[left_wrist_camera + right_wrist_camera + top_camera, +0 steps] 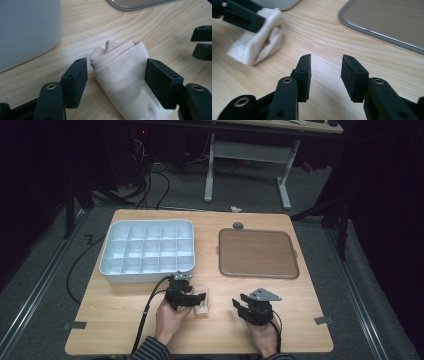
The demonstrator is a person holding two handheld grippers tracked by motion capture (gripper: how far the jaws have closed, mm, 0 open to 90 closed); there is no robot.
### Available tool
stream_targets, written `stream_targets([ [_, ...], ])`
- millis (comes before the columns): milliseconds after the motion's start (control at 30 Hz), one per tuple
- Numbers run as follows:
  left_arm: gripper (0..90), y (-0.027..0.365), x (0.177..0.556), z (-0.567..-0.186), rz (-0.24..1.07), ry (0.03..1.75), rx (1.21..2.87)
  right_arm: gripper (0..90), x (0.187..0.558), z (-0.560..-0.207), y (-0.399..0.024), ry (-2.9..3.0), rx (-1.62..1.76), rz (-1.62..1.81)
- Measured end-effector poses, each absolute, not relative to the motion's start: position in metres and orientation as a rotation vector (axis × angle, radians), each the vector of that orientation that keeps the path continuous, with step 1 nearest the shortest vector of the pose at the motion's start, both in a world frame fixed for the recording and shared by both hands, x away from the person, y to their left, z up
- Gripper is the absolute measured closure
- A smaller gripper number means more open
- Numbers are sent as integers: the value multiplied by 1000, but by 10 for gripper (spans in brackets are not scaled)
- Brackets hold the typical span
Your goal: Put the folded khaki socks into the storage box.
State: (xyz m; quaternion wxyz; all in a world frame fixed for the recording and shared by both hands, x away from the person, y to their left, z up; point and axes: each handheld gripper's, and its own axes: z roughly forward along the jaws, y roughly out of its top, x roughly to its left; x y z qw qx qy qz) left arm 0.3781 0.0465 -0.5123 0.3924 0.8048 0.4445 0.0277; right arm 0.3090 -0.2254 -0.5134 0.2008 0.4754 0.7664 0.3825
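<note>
While the folded cloth lies flat on the wooden table, the left gripper stands around it with its jaws spread. In the left gripper view the cloth sits between the two black pads: the right pad is very close to the cloth's edge, perhaps just touching it, and the left pad stands a little apart from it, with bare wood showing in the gap. The pads do not press the cloth, so it is not pinched. The folded end of the cloth points away from the gripper, toward the white compartment box.

In the high view the cloth is near the front edge of the table, just in front of the box and at the tip of the left gripper.

The right gripper is also spread, with only bare table between its pads. It stands well apart from the cloth, in front of the brown tray.
</note>
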Motion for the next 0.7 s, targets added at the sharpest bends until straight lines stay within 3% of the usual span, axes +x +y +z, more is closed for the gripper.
stream_targets([
  [367, 481, 45, 376, -517, 44, 1108, 2089, 521, 313, -530, -253, 2101, 1377, 880],
  [700, 540, 46, 376, -520, -1, 1094, 2088, 455, 316, -531, -262, 2064, 1408, 870],
])
